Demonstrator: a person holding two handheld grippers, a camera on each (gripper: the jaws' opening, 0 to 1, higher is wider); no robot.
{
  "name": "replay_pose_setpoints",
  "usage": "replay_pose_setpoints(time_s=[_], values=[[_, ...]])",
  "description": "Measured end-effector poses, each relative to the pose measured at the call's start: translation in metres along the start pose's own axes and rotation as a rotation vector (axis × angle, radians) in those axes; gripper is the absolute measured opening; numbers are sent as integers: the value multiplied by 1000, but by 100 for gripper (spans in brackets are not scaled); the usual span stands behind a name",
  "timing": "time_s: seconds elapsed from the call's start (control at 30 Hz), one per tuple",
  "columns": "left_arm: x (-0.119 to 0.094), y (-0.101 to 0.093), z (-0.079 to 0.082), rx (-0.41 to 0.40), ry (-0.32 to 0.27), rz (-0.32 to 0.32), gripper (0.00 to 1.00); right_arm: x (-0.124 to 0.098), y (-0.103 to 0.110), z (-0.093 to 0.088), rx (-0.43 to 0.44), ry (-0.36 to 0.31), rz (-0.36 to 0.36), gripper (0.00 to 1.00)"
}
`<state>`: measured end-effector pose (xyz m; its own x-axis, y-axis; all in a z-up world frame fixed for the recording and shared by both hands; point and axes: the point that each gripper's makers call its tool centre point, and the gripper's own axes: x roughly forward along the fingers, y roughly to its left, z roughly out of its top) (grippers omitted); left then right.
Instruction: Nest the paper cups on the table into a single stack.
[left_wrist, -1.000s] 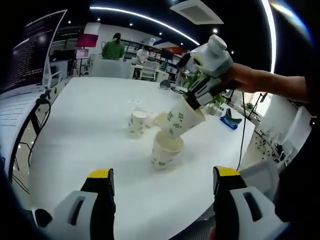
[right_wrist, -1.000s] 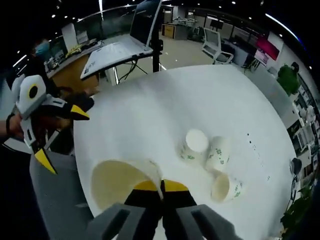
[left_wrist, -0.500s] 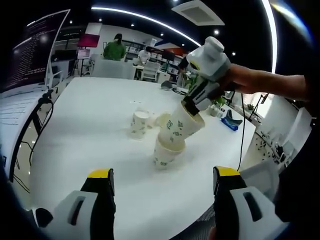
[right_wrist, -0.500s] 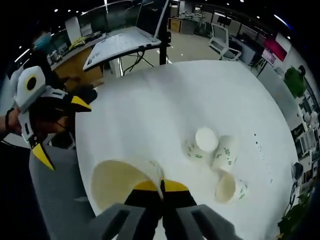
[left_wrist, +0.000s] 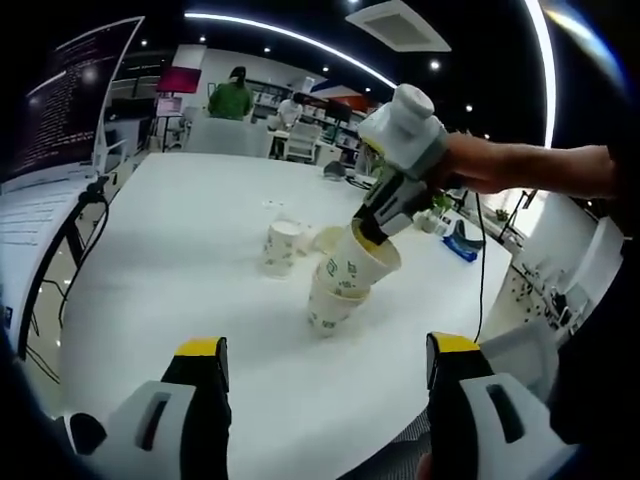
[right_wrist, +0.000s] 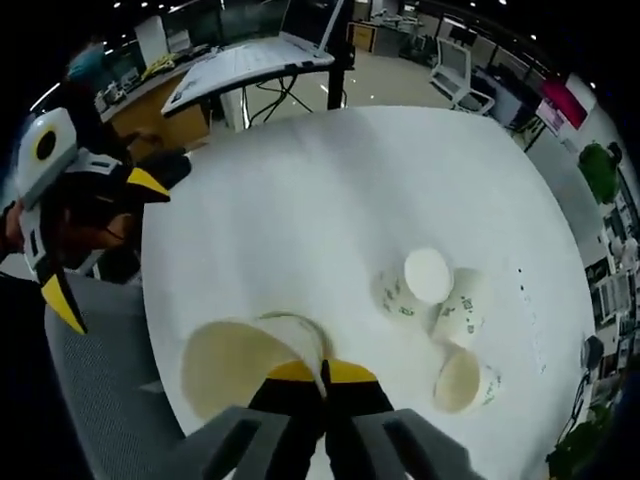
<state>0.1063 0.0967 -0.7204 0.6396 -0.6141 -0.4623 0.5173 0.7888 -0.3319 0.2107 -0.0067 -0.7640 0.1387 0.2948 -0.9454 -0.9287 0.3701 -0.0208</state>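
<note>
- Paper cups: five in play on the white table (left_wrist: 170, 260), and the upright cup (left_wrist: 328, 306) is our landmark.
- The held cup (left_wrist: 352, 264) sits tilted in that upright cup's mouth, the right gripper (left_wrist: 372, 228) clamped on its rim.
- Just behind the landmark, one upside-down cup (left_wrist: 279, 246); beside it in the right gripper view, two lying cups (right_wrist: 464, 312) (right_wrist: 466, 380).
- The left gripper (right_wrist: 95, 245) hangs off the table edge, yellow tips spread apart, holding nothing.
</note>
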Motion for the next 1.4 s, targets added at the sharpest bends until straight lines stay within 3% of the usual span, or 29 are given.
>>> replay_pose_setpoints(time_s=[0.37, 0.43, 0.67, 0.93, 1.17, 1.4], values=[[-3, 4, -1, -8, -2, 8, 79, 3, 13, -3, -2, 11, 1, 0], [-2, 4, -2, -7, -1, 10, 80, 19, -1, 0, -7, 12, -1, 0], [-1, 5, -2, -4, 3, 10, 79, 10, 10, -4, 8, 4, 7, 3], [-3, -2, 2, 13, 20, 13, 79, 9, 10, -3, 45, -43, 2, 10], [-4, -4, 5, 15, 23, 29, 79, 1, -3, 6, 5, -116, -34, 29], [-4, -7, 6, 24, 32, 59, 79, -10, -8, 10, 52, -206, -35, 32]])
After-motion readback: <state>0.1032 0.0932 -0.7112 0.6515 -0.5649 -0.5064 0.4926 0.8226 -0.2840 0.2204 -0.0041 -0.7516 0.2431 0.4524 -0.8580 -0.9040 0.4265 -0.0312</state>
